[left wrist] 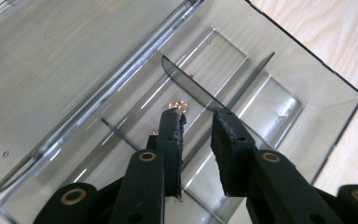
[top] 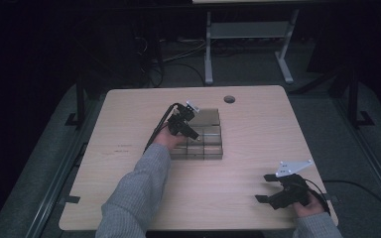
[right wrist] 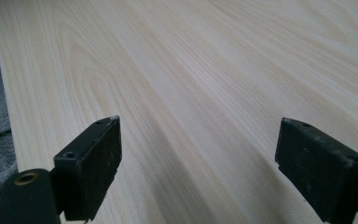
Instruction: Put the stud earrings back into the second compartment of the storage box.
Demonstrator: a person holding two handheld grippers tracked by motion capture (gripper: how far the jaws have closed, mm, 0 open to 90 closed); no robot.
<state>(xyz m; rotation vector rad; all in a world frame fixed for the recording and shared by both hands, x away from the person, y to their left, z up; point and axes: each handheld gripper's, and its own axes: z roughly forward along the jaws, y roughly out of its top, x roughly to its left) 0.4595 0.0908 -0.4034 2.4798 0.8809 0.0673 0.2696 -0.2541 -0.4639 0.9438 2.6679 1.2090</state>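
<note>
A smoky clear compartment box (top: 213,154) stands on the middle of the wooden table (top: 124,119), its lid (left wrist: 51,60) folded back. My left gripper (top: 192,133) reaches down into the box. In the left gripper view the gripper (left wrist: 198,119) is open by a narrow gap with nothing between its jaws. Its tips hover above a divider (left wrist: 186,81), close to a few small gold-coloured parts (left wrist: 179,105) in one compartment. My right gripper (top: 264,188) rests near the front right corner, wide open; in its own view the gripper (right wrist: 198,158) has bare wood between the jaws.
A round cable hole (top: 229,99) sits at the table's far edge. A grey sleeve (top: 139,193) crosses the front left of the table. On the dark floor beyond stands a metal table frame (top: 248,44) with cables.
</note>
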